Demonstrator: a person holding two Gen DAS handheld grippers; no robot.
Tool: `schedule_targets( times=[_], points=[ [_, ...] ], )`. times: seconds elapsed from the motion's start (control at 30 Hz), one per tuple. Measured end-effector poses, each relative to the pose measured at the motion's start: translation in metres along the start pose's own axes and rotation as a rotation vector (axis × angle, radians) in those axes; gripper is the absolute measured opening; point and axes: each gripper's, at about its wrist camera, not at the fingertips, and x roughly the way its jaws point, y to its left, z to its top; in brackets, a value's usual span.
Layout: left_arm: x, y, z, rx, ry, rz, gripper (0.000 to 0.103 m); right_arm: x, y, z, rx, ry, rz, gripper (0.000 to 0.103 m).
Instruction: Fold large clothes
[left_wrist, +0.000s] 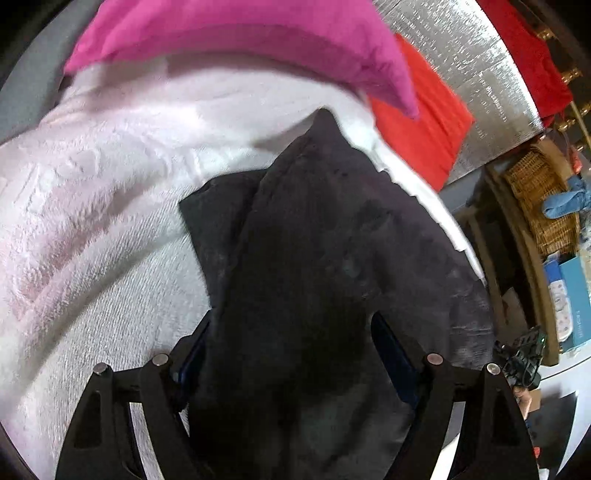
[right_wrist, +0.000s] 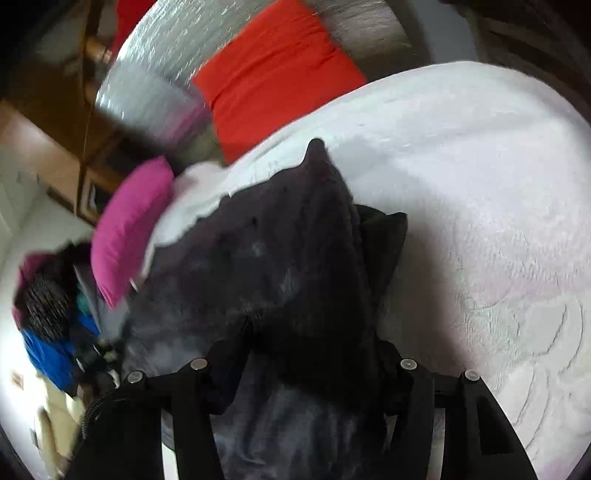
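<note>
A dark grey garment (left_wrist: 314, 240) lies bunched on a white textured bedspread (left_wrist: 92, 221), one corner pointing away toward the pillows. My left gripper (left_wrist: 291, 332) holds a thick fold of it, the cloth filling the gap between both blue pads. In the right wrist view the same garment (right_wrist: 277, 258) drapes over and between the fingers of my right gripper (right_wrist: 310, 354), which is shut on a bunch of it; its fingertips are hidden by the fabric. The bedspread (right_wrist: 461, 184) stretches off to the right.
A pink pillow (left_wrist: 240, 37) and a red pillow (left_wrist: 417, 136) lie at the head of the bed by a silver quilted panel (left_wrist: 461, 74). A wicker basket (left_wrist: 543, 195) stands beside the bed. A heap of clothes (right_wrist: 48, 314) lies off the bed's edge.
</note>
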Motion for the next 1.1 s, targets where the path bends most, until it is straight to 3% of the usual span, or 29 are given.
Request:
schedule_targets(
  times=[0.07,0.13,0.17,0.2,0.23,0.3,0.43,0.6,0.7,0.8,0.93,1.03,1.1],
  points=[
    [-0.003,-0.004,-0.001,0.03,-0.005,0.011,0.083,0.005,-0.011,-0.001,0.068,0.009,0.052,0.062],
    [-0.002,-0.009,0.001,0.044,0.002,0.049,0.079,0.008,-0.004,0.0,0.037,0.005,0.036,0.059],
    [0.0,-0.012,0.0,0.059,-0.004,0.078,0.056,0.011,0.0,0.0,0.017,0.011,0.015,0.057],
    [0.001,-0.017,0.001,0.089,-0.003,0.097,0.043,0.013,0.007,0.001,-0.009,0.026,-0.017,0.05],
    [0.001,-0.022,0.002,0.092,-0.005,0.116,0.038,0.015,0.014,0.003,-0.023,0.043,-0.034,0.037],
    [-0.002,-0.039,0.004,0.123,-0.009,0.182,0.024,0.01,0.028,0.008,-0.054,0.058,-0.084,0.025],
    [-0.022,-0.076,0.009,0.211,-0.049,0.296,0.018,-0.016,0.065,0.02,-0.131,0.056,-0.146,0.016],
    [-0.092,-0.134,0.008,0.314,-0.176,0.295,0.017,-0.079,0.126,0.026,-0.248,-0.024,-0.152,0.013],
    [-0.142,-0.161,-0.005,0.376,-0.264,0.292,0.017,-0.127,0.161,0.011,-0.337,-0.087,-0.182,0.012],
    [-0.189,-0.175,-0.034,0.42,-0.349,0.267,0.017,-0.175,0.177,-0.017,-0.385,-0.158,-0.183,0.012],
    [-0.218,-0.169,-0.093,0.437,-0.424,0.217,0.017,-0.22,0.162,-0.074,-0.381,-0.225,-0.181,0.012],
    [-0.205,-0.148,-0.134,0.425,-0.426,0.209,0.017,-0.221,0.139,-0.119,-0.35,-0.228,-0.165,0.012],
    [-0.18,-0.124,-0.173,0.417,-0.377,0.24,0.018,-0.206,0.114,-0.153,-0.316,-0.2,-0.163,0.012]
  ],
)
